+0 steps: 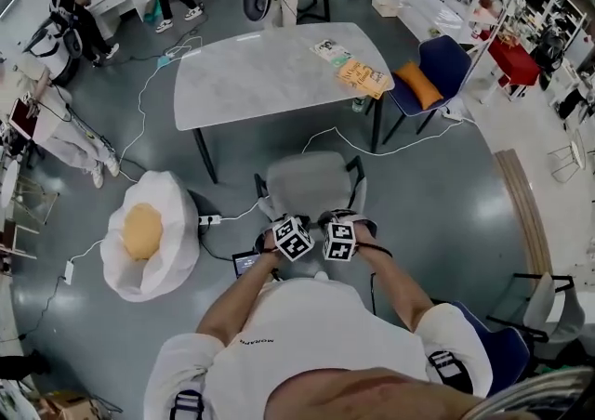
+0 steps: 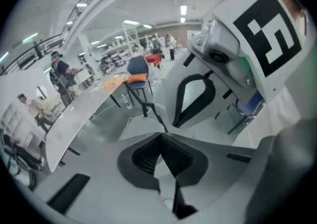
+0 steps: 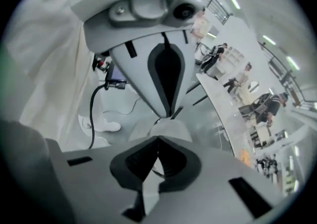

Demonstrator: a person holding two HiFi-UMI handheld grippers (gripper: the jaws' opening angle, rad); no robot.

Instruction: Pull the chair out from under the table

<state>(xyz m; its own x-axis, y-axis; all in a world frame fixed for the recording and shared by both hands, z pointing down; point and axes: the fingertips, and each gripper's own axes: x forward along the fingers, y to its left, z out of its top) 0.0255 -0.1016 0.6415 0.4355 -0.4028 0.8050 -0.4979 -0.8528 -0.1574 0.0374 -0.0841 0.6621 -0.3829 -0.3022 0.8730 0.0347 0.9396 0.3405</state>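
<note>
The grey chair (image 1: 311, 181) stands on the floor clear of the marble-topped table (image 1: 270, 74), its back toward me. My left gripper (image 1: 286, 225) and right gripper (image 1: 339, 223) hang side by side just above the chair's back, touching nothing. In the left gripper view the left gripper (image 2: 161, 136) has its jaws closed together with nothing between them; the chair seat (image 2: 134, 125) and table (image 2: 84, 109) lie beyond. The right gripper (image 3: 158, 141) is likewise shut and empty, and a patch of the chair (image 3: 167, 130) shows past its tips.
A white beanbag (image 1: 149, 232) lies left of the chair, with a power strip (image 1: 209, 220) and cables on the floor. A blue chair with an orange cushion (image 1: 437, 70) sits at the table's right end. Papers (image 1: 358, 70) rest on the table. People stand at the back left.
</note>
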